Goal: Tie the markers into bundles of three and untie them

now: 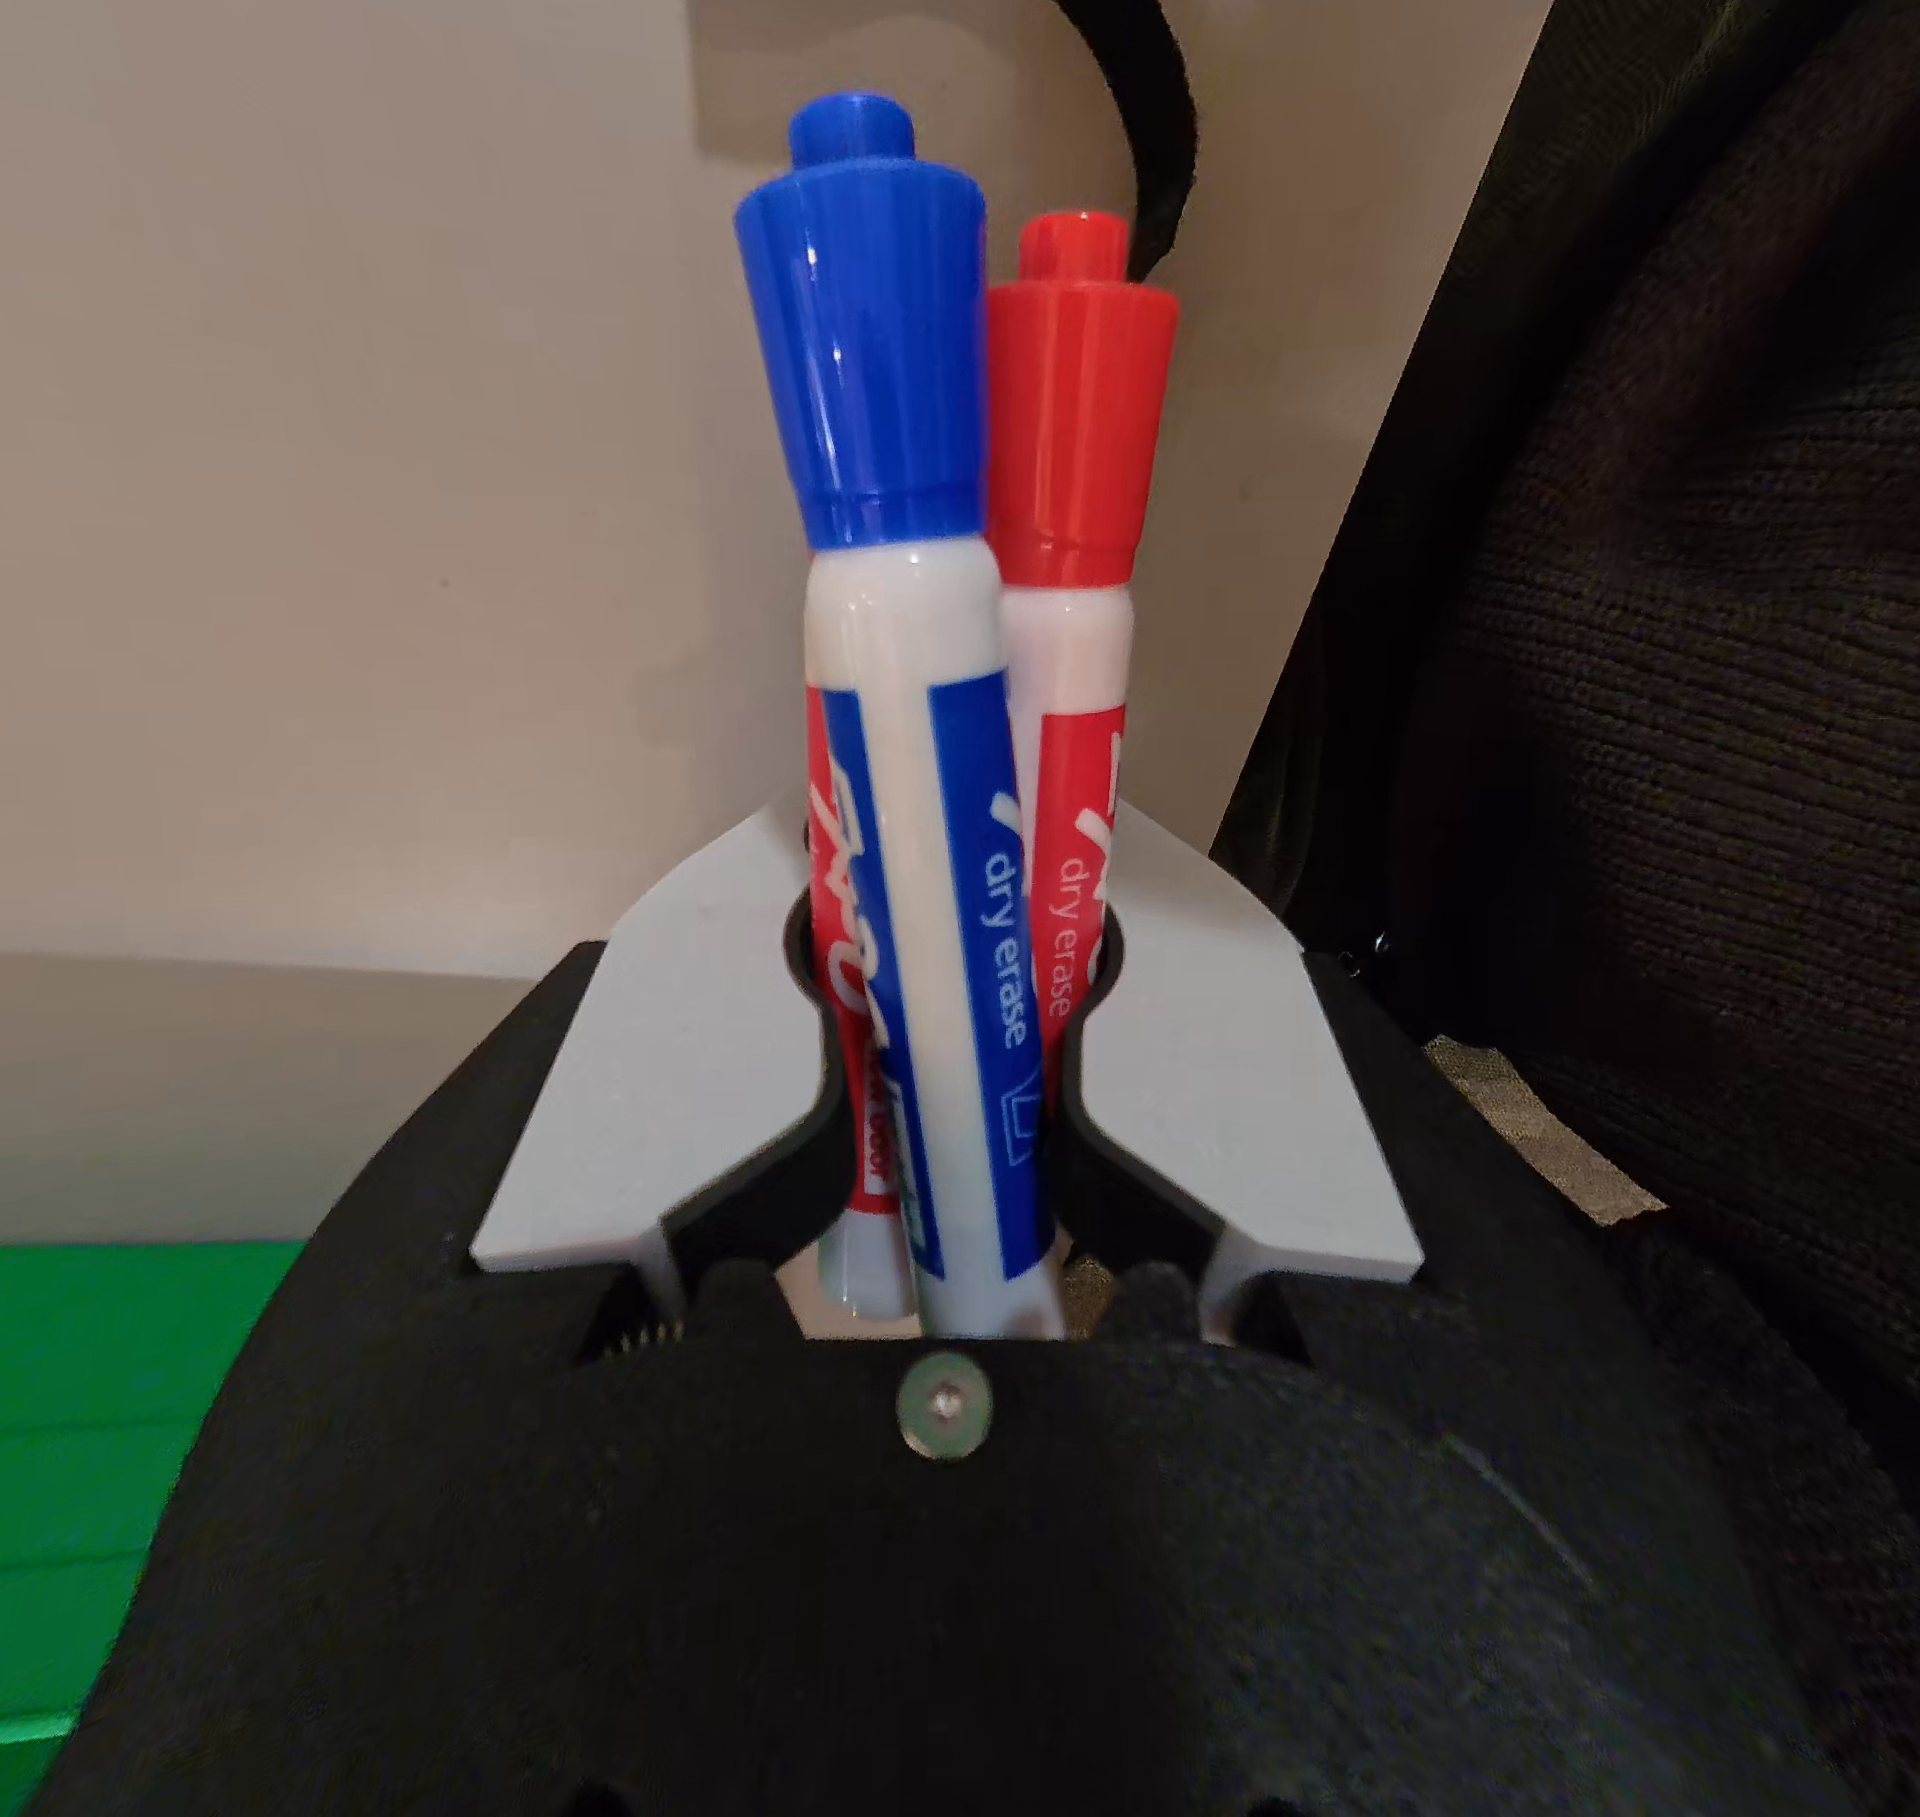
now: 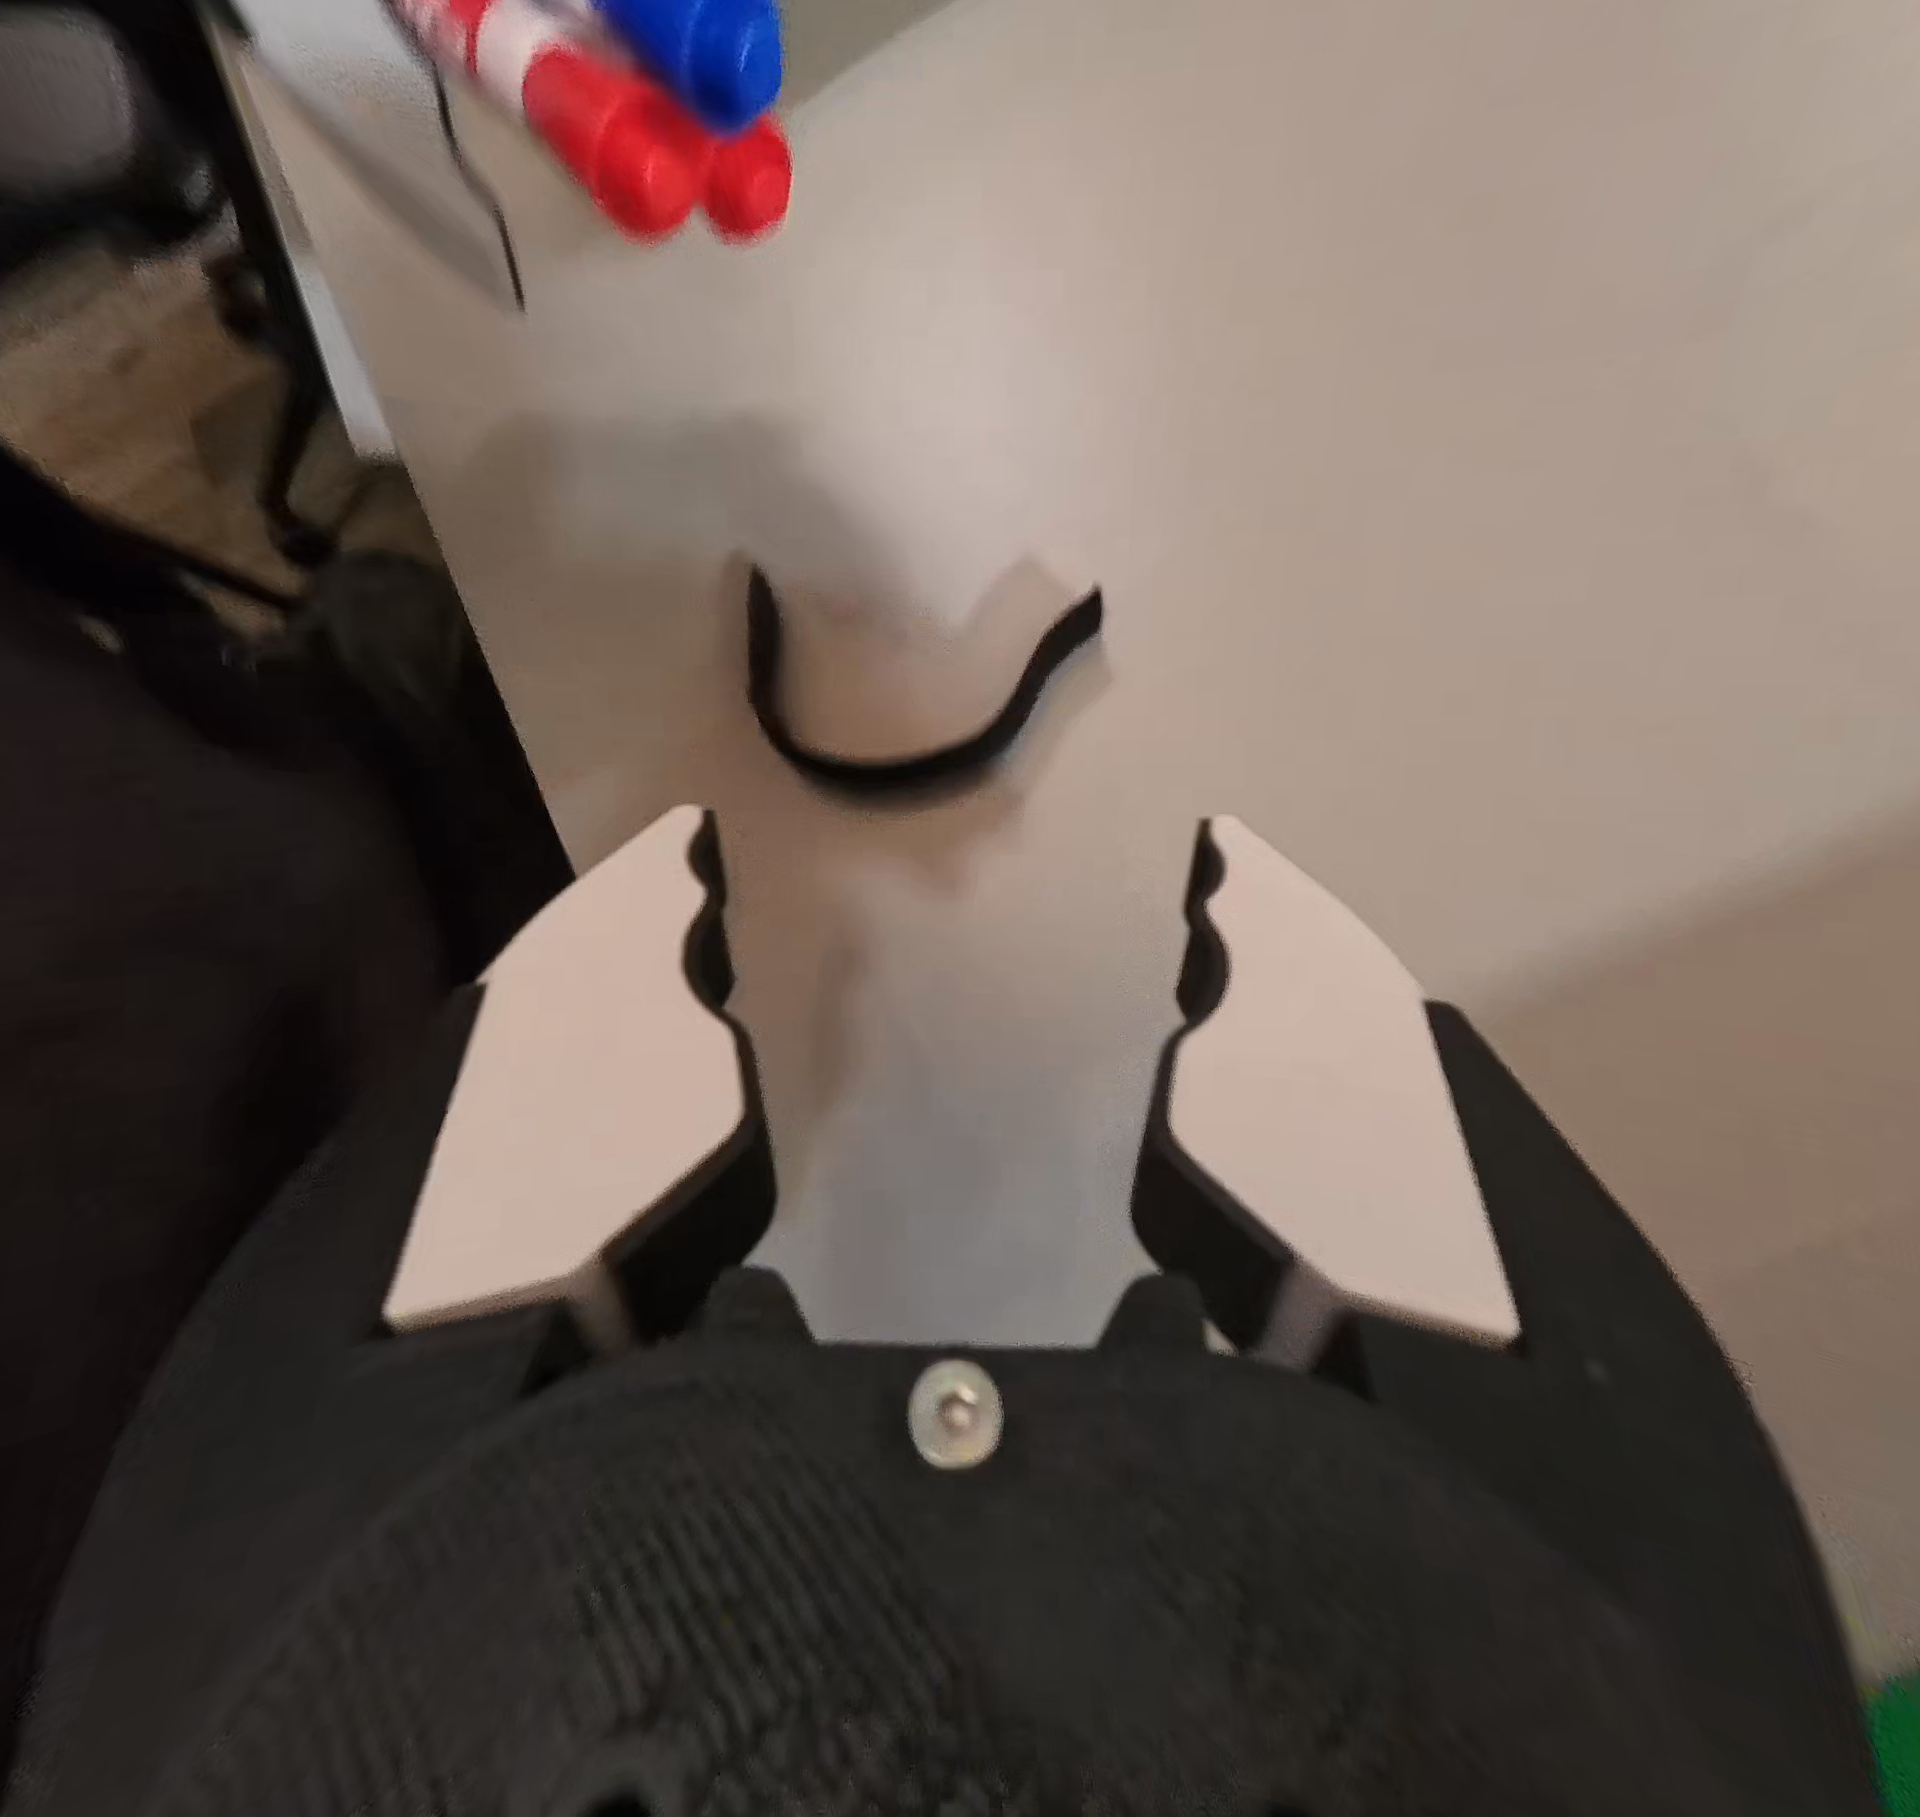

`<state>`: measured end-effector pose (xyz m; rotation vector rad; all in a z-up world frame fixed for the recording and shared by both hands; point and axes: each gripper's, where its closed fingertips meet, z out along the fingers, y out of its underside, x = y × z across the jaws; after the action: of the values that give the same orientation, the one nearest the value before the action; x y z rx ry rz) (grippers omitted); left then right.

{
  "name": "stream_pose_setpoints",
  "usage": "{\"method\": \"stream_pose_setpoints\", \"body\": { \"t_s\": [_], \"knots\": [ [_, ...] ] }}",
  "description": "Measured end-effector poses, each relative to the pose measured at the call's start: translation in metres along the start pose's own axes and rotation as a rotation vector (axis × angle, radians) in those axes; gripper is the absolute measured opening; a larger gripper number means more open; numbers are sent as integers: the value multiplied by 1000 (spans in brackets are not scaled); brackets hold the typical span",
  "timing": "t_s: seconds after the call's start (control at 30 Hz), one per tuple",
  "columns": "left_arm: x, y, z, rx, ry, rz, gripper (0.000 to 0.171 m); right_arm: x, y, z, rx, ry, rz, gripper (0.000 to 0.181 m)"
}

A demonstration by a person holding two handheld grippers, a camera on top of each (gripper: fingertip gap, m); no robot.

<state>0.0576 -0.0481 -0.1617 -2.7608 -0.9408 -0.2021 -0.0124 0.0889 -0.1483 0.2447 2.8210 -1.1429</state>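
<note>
Left gripper (image 1: pixel 951 894): clamped on a bundle of markers, caps pointing away from the camera.
Blue marker (image 1: pixel 883 562): in front, pressed against the red ones.
Red markers (image 1: pixel 1075 520): behind the blue one (one at right, another partly hidden at left).
Right gripper (image 2: pixel 954 832): jaws apart, nothing between them, above the white table (image 2: pixel 1351 417).
Black strap (image 2: pixel 904 718): lay curved on the table, just beyond the right fingertips.
Far view: marker bundle (image 2: pixel 644 74) blurred, upper left, well apart from the right gripper.
</note>
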Motion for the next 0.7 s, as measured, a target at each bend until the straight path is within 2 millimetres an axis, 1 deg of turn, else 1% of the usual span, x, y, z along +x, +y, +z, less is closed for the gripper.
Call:
{"method": "stream_pose_setpoints", "body": {
  "t_s": [0.07,0.1,0.13,0.2,0.27,0.3,0.33,0.4,0.5,0.63,0.7],
  "knots": [
    [1,-1,0,-1,-4,1,43,-10,-11,17,39,-3,88,98],
    [1,-1,-1,-1,-5,2,43,-17,-12,28,28,-5,108,106],
    [2,-1,-1,0,-6,4,43,-25,-9,38,-8,-5,93,111],
    [3,-1,-2,2,-8,7,43,-28,-1,55,-107,72,6,120],
    [2,-1,-3,4,-10,7,43,-21,1,65,-172,174,-103,119],
    [2,-1,-3,4,-10,7,43,-20,0,69,-187,191,-136,118],
    [2,-1,-3,3,-10,7,43,-20,-2,74,-190,180,-144,116],
    [2,0,-3,3,-10,6,44,-21,-5,82,-188,122,-105,110],
    [2,0,-5,8,-14,4,43,-12,-5,85,-197,89,-61,95],
    [2,1,-7,20,-9,0,43,-6,-6,77,-171,83,-22,94],
    [0,1,-5,16,-4,-5,43,-4,-5,76,-171,80,-21,93]
  ]
}}
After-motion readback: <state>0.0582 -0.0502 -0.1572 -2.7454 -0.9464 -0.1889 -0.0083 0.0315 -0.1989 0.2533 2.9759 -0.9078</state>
